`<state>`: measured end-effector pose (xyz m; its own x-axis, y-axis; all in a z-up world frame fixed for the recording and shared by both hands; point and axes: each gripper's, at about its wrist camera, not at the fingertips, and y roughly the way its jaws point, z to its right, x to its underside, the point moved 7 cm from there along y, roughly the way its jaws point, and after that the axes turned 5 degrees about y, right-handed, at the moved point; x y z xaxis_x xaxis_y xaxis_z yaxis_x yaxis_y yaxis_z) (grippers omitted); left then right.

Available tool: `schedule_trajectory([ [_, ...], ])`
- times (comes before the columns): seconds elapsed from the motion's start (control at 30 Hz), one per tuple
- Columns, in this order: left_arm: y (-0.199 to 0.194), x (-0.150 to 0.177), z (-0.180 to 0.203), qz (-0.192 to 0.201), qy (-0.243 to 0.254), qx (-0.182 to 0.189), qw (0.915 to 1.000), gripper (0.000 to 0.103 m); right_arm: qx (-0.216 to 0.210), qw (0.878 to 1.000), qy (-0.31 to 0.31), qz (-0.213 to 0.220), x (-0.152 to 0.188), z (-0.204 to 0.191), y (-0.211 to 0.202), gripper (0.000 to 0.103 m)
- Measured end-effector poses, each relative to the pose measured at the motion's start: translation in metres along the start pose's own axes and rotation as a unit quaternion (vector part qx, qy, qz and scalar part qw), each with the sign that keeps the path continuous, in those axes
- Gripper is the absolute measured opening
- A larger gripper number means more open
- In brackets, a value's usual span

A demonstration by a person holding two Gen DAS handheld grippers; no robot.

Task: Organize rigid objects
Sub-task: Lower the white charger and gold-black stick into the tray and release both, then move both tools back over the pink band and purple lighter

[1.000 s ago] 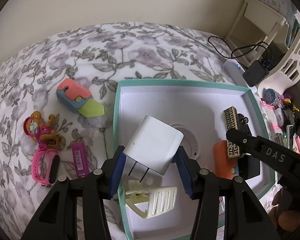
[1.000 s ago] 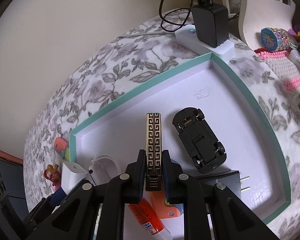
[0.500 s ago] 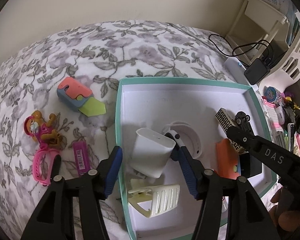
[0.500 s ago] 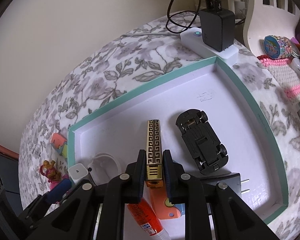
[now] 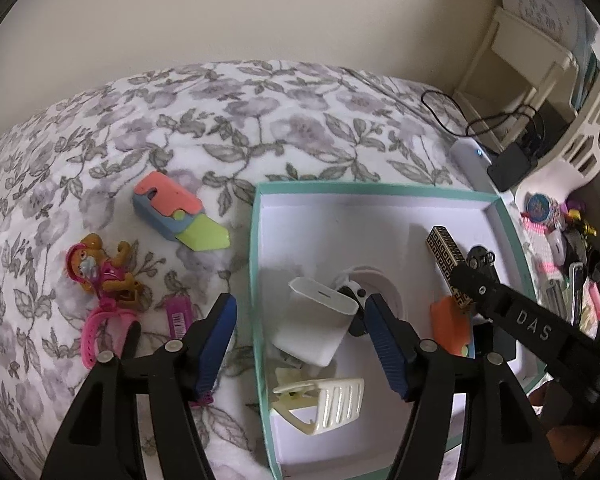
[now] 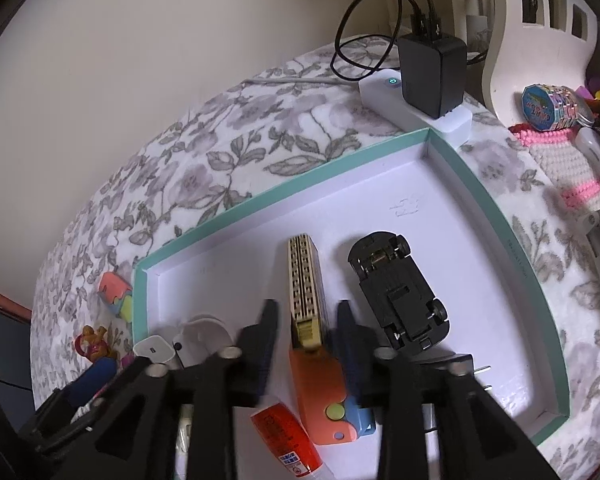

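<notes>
A teal-rimmed white box lies on the flowered bedspread. My left gripper is open above the box's left part; the white charger lies loose in the box below it, beside a cream hair clip. My right gripper is open, and the gold-and-black patterned lighter lies between its fingers, resting on an orange toy knife. A black toy car lies upside down to the right of it. Outside the box lie another toy knife, a figurine, a pink watch and a magenta stick.
A white power strip with a black adapter sits past the box's far corner. A red glue tube and a white round holder lie in the box. Small trinkets crowd the right side by white furniture.
Both grippers opened. The left let the white charger drop into the box and drew back. The right let go of the patterned lighter, which now lies in the box.
</notes>
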<state>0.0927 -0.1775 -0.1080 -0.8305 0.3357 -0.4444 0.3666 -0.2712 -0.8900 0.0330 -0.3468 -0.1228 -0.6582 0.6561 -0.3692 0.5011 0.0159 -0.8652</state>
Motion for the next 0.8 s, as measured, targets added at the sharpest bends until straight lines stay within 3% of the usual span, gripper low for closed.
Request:
schedule_trajectory([
  [0.13, -0.006, -0.004, -0.011, 0.010, -0.019, -0.005, 0.9998, 0.068, 0.004, 1.000, -0.008, 0.004, 0.000, -0.002, -0.001, 0.042],
  [0.27, -0.010, -0.007, -0.023, 0.020, -0.034, -0.015, 0.9991, 0.070, 0.012, 1.000, -0.018, 0.009, 0.001, -0.006, 0.001, 0.063],
  [0.33, -0.011, -0.008, -0.031, 0.025, -0.041, -0.025, 0.9985, 0.091, 0.011, 1.000, -0.026, 0.006, 0.003, -0.010, 0.003, 0.064],
  [0.37, -0.012, -0.008, -0.035, 0.029, -0.045, -0.031, 0.9981, 0.092, 0.010, 0.999, -0.031, 0.006, 0.003, -0.012, 0.004, 0.065],
  [0.53, -0.017, -0.011, -0.059, 0.043, -0.081, -0.052, 0.9944, 0.093, 0.014, 0.998, -0.055, 0.018, 0.002, -0.017, 0.001, 0.072],
  [0.8, -0.021, -0.009, -0.083, 0.053, -0.104, -0.086, 0.9894, 0.093, 0.024, 0.998, -0.061, 0.023, 0.002, -0.017, 0.001, 0.093],
])
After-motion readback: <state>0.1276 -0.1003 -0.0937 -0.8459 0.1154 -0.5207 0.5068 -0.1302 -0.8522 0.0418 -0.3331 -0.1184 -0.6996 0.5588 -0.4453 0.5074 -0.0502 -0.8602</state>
